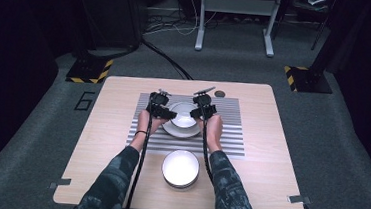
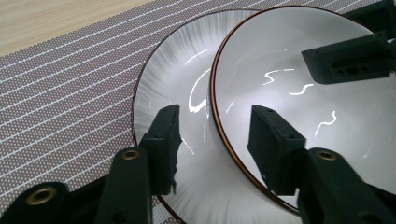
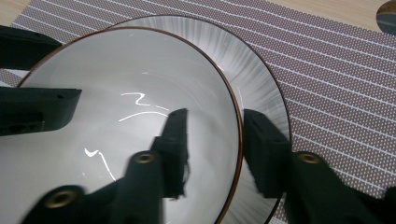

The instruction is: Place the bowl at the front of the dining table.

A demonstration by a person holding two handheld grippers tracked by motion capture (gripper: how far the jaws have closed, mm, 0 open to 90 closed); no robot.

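A white bowl point(image 1: 184, 115) with a thin brown rim sits over a white plate point(image 1: 171, 130) on the striped placemat point(image 1: 221, 137). My left gripper point(image 1: 170, 115) is at the bowl's left edge and my right gripper point(image 1: 196, 113) at its right edge. In the left gripper view the open left gripper point(image 2: 215, 114) straddles the rim of the bowl point(image 2: 289, 107), one jaw inside and one over the plate point(image 2: 173, 79). The right gripper point(image 3: 217, 115) is open and straddles the opposite rim of the bowl point(image 3: 130, 74), its outer jaw close to the rim above the plate point(image 3: 252, 70).
Another white bowl point(image 1: 180, 168) stands near the front of the wooden table point(image 1: 267, 181). A small dark round disc point(image 1: 219, 93) lies just behind the placemat. Dark floor, cables and stand legs surround the table.
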